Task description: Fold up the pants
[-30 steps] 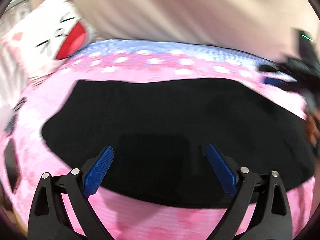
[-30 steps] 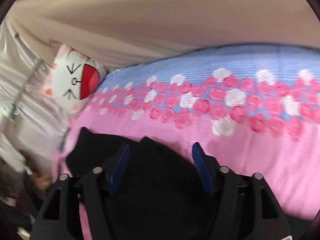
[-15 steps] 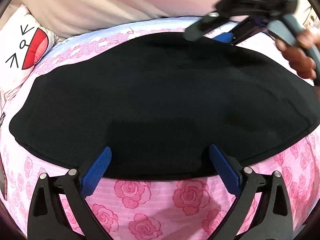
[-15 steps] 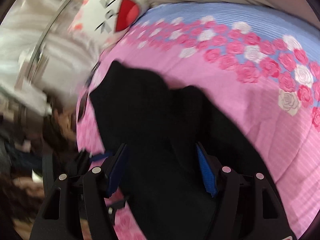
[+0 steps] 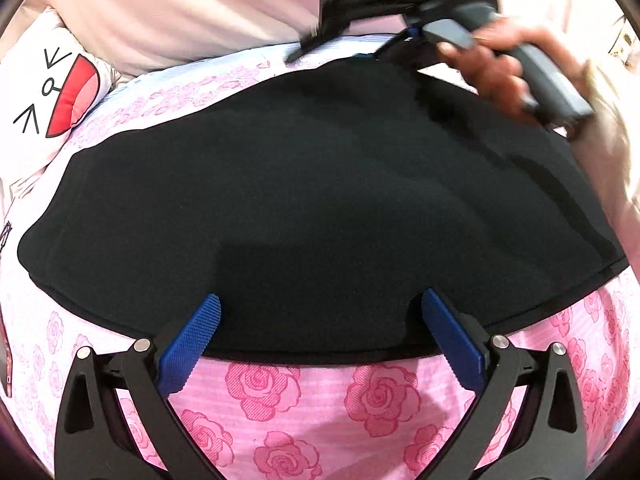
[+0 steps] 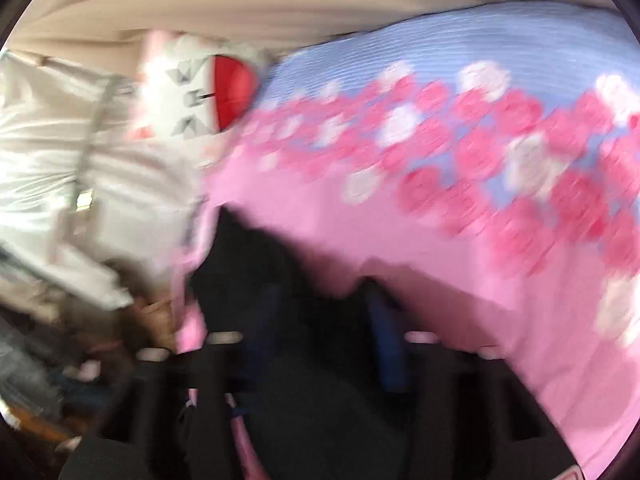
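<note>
Black pants [image 5: 312, 200] lie spread flat on a pink rose-print bedspread [image 5: 312, 400]. My left gripper [image 5: 320, 332] is open, its blue fingertips [image 5: 192, 340] straddling the near edge of the pants. The right gripper [image 5: 384, 56], held in a hand, sits at the far edge of the pants. In the blurred right wrist view, the right gripper [image 6: 320, 320] is over the black pants [image 6: 304, 400], with blue fingers apart.
A white cartoon-face pillow [image 5: 48, 96] lies at the far left and shows in the right wrist view [image 6: 200, 96]. A beige curtain [image 5: 180, 12] hangs behind the bed. White bedding and clutter [image 6: 72, 184] lie off the bed's left edge.
The left gripper has stayed at the near edge of the pants. The right gripper has swung fast along the far edge; its view is now blurred.
</note>
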A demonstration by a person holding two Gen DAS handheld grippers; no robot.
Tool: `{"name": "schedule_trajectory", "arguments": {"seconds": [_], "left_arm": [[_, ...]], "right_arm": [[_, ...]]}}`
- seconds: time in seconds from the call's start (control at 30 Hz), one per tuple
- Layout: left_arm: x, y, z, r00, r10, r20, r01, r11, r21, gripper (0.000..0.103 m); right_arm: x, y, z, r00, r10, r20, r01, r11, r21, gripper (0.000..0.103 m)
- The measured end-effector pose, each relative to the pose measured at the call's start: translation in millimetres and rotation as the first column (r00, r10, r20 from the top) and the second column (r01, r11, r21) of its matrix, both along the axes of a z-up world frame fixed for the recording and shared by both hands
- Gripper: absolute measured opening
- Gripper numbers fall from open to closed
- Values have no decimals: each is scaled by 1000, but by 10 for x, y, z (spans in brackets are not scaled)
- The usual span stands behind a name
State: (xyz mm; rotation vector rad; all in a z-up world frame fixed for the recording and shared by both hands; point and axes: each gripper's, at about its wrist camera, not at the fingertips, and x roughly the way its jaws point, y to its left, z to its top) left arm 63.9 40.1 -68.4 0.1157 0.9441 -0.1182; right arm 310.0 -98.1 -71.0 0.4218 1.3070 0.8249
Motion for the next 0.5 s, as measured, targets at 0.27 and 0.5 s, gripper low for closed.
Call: {"name": "schedule_trajectory", "arguments": {"seconds": [0.27, 0.5], "left_arm": [[-21, 21, 10, 1000, -2, 7, 2, 1000, -5, 98], [-20, 17, 13, 1000, 10, 20, -10, 1000, -2, 98]], "right_arm": [[-208, -221, 513, 902, -221, 372, 305, 935, -183, 10], [-591, 271, 37, 949, 19, 314, 83, 947, -309, 0]]}}
